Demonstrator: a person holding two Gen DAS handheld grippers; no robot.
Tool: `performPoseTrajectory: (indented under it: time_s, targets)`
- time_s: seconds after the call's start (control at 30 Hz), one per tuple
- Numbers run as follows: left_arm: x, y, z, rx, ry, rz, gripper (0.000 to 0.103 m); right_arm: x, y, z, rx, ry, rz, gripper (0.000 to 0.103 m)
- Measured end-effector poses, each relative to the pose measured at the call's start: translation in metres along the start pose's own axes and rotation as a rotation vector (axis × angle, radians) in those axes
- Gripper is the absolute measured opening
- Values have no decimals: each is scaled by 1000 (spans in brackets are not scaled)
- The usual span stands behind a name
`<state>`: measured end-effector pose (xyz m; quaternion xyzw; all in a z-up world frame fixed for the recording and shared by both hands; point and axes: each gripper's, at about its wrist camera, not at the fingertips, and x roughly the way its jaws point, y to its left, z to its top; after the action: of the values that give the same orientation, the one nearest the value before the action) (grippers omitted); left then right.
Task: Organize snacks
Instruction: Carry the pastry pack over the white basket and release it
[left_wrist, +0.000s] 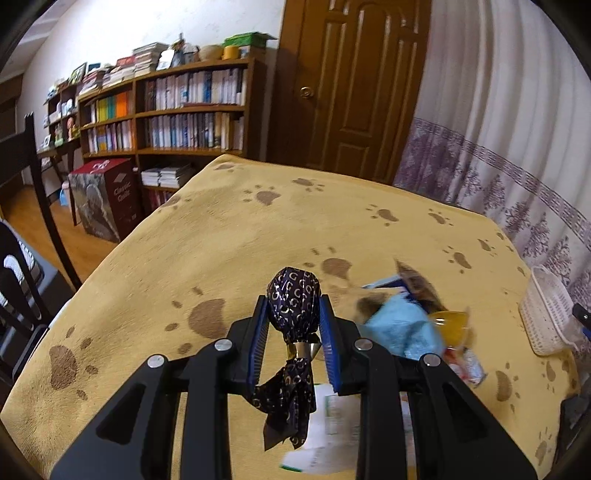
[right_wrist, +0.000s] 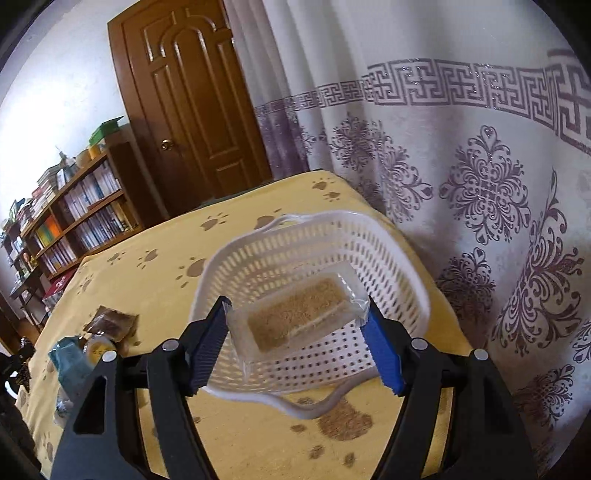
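The left gripper (left_wrist: 294, 314) is clamped tight on a dark navy foil-wrapped sweet with a silver pattern (left_wrist: 293, 302); its blue ribbed pads (left_wrist: 326, 325) press on both sides of the round body, and the twisted tail, cinched by a metallic ring (left_wrist: 303, 348), hangs down between the black arms. It is held clear above the yellow tablecloth printed with brown paw marks (left_wrist: 229, 251).

Toward the right edge of the cloth lies a loose pile of snacks: a light blue packet (left_wrist: 400, 326), a yellow round-lidded cup (left_wrist: 448, 323), a brown wrapped piece (left_wrist: 419, 286) and a white printed packet (left_wrist: 325, 428) nearer the front edge; blur hides their finer detail. The white perforated plastic basket (left_wrist: 546, 310) stands at the far right edge, beside the curtain.

In the right wrist view the right gripper (right_wrist: 297, 314) hovers over that white basket (right_wrist: 391, 251) with its jaws spread fairly wide. A clear-wrapped rectangular brown cake slice (right_wrist: 299, 314) sits between them, tilted, above the basket floor. The wrapper ends reach both blue pads (right_wrist: 382, 354), though whether the pads press on it cannot be told. The blue packet (right_wrist: 68, 356), yellow cup (right_wrist: 96, 347) and brown piece (right_wrist: 110, 323) lie by the left edge of the cloth in this view
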<state>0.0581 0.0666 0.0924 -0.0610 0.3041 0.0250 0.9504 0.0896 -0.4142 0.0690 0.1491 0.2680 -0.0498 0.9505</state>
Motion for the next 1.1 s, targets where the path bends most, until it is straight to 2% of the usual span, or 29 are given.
performPoseTrajectory:
  time_s: [0.1,0.13,0.47,0.93,1.1]
  targets:
    - [-3,-12,3,19,-4,-9,27,1,-5,-2,14,-8,-9,90]
    - [-4,-16,4,26,-5,-11,27,0,-8,-3,21,-19,-9,91]
    - [-8,-73,14,113,-17,-69,27,-27,-13,-16,47,-76,15,91]
    - [0,-202,28,282,-11,-264,27,-61,-7,-52,10,-154,-19,91]
    - [8,-250,28,331,22,-335,28,-60,-9,-60,24,-135,-11,91]
